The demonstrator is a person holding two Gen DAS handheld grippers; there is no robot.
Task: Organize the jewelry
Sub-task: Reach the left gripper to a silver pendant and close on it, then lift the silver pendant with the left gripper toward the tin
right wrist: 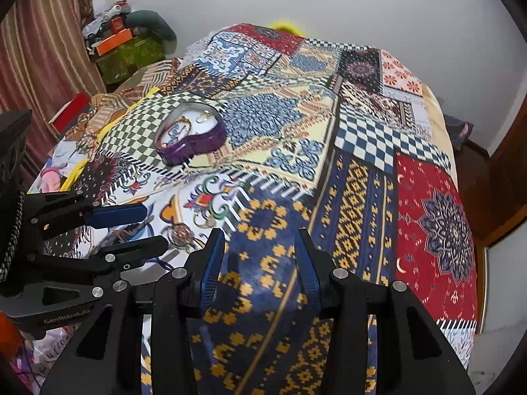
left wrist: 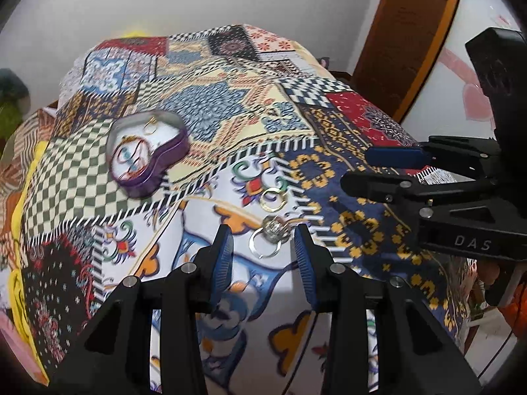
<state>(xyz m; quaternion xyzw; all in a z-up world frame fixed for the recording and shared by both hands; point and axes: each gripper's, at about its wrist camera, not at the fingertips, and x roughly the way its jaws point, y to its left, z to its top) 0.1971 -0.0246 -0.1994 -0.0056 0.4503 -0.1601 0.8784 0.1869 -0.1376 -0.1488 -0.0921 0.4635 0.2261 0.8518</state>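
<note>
The left gripper (left wrist: 263, 240) is held with its blue-padded jaws parted and nothing clamped. It is aimed down at a silver ring with a clear stone (left wrist: 270, 235), which lies on the cloth between and just beyond the fingertips, untouched. The line-up is judged to be a pick approach.

A plain gold hoop (left wrist: 273, 199) lies just beyond the silver ring, apart from it. It is judged close enough to be nudged if the jaws close carelessly.

The purple heart-shaped tin with a white lining (left wrist: 148, 151) stands open farther back to the left, well apart from both rings. Small gold pieces and a red cord are already seen inside, so it is taken as the collecting box.

The right gripper (right wrist: 260, 256) is likewise parted and empty, held over the navy-and-yellow patch of the patchwork printed bedspread (right wrist: 428, 223). No jewelry is seen under it.

The busy print makes the thin rings hard to pick out. The path to the tin is unobstructed.
</note>
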